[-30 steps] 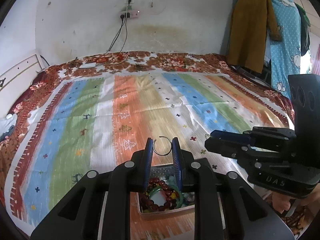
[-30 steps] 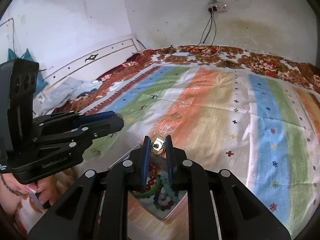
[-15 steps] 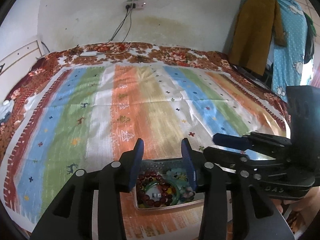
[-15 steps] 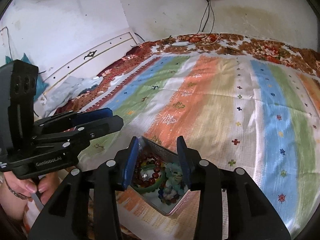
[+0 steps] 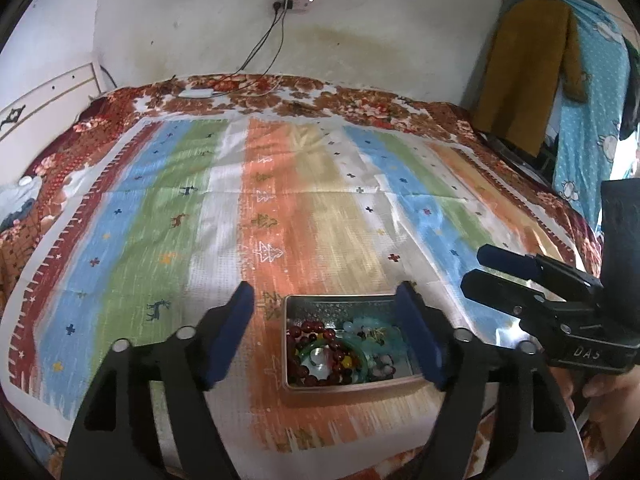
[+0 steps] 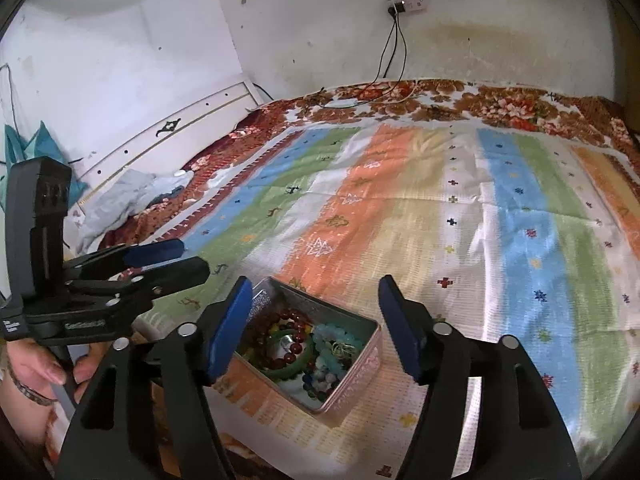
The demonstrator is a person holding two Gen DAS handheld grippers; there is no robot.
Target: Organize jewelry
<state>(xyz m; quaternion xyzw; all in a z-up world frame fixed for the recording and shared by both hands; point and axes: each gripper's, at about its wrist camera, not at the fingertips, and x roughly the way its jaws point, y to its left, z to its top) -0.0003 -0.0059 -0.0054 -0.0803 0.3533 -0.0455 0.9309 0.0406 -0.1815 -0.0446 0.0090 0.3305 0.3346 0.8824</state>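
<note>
In the left wrist view, the left claw (image 5: 325, 308) is standing wide apart at the bottom middle, its jaws having just been opening, with nothing pinched. The small shiny metal tin (image 5: 294, 360) full of bead bracelets is sitting below it on the striped bed cover (image 5: 140, 220).

In the right wrist view, the right claw (image 6: 316, 304) is also spread apart, jaws having just been opening, empty, over the same tin (image 6: 352, 376) at the bottom middle.

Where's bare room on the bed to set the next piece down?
The striped blanket lies bare beyond the tin, up to the floral border, and left of it. The tin itself is crowded with beads, and the other gripper hangs to its right.
</note>
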